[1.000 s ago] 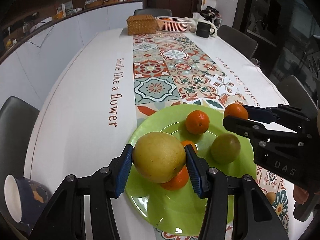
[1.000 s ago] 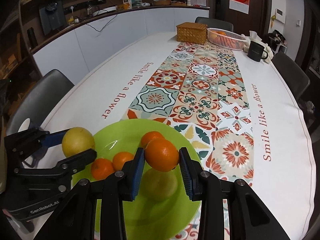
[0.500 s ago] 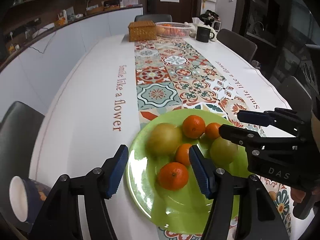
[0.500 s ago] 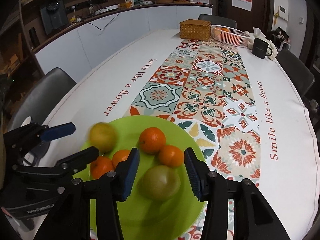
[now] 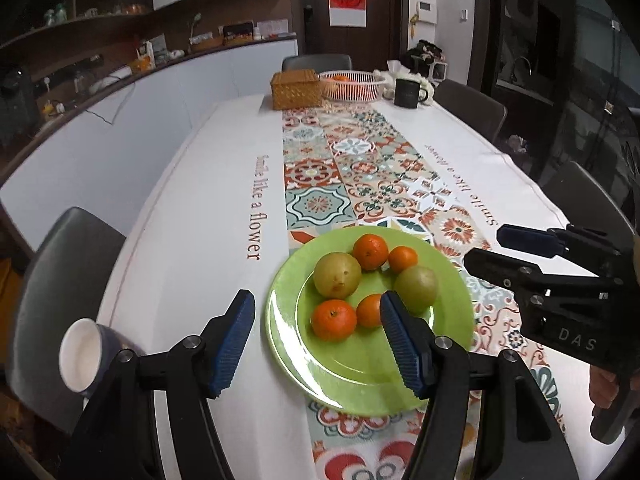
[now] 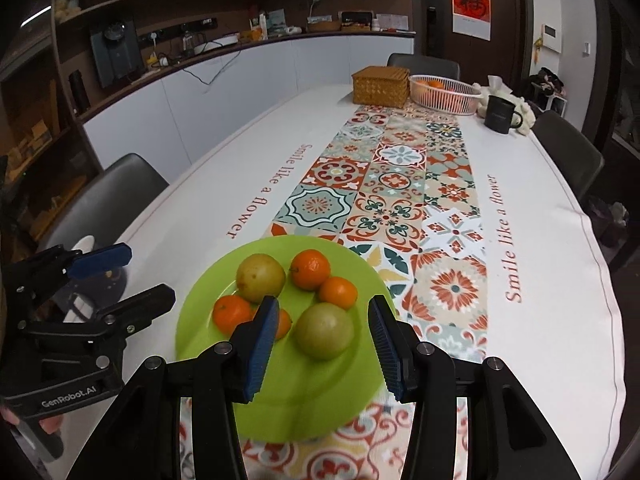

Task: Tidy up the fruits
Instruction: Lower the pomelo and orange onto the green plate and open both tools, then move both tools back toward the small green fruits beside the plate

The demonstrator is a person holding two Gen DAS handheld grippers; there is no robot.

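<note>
Both tongs hang released above the near end of the desk (image 5: 192, 216), and nothing sits between either pair of pads. On my left, the left tongs (image 5: 316, 338) have just been opening; their blue pads stand wide apart, one over the white cloth just left of the green plate (image 5: 360, 376), the other over the plate's near middle. Every fruit lies on that plate, beyond and below my pads, and none touches them. Going left to right across the plate in the left view: a yellow-green pear (image 5: 337, 274) at the back left, an orange mandarin (image 5: 333, 319) in front of it, a second mandarin (image 5: 370, 310) half hidden behind my right-hand pad, a third (image 5: 371, 251) at the far rim, a smaller fourth (image 5: 403, 259) beside it, and a greener pear (image 5: 416, 289) at the right.

The right tongs (image 6: 322, 346) have lately opened as well and now stand loosened, with the greener pear seen in the gap between their pads yet lower down on the plate, clear of both. Their left pad covers part of a mandarin.

At the desk's far end stand a wicker box (image 5: 296, 89), a white basket (image 5: 352, 86) and a dark mug (image 5: 407, 93). A white-lined bowl (image 5: 80, 354) shows at my left edge.
</note>
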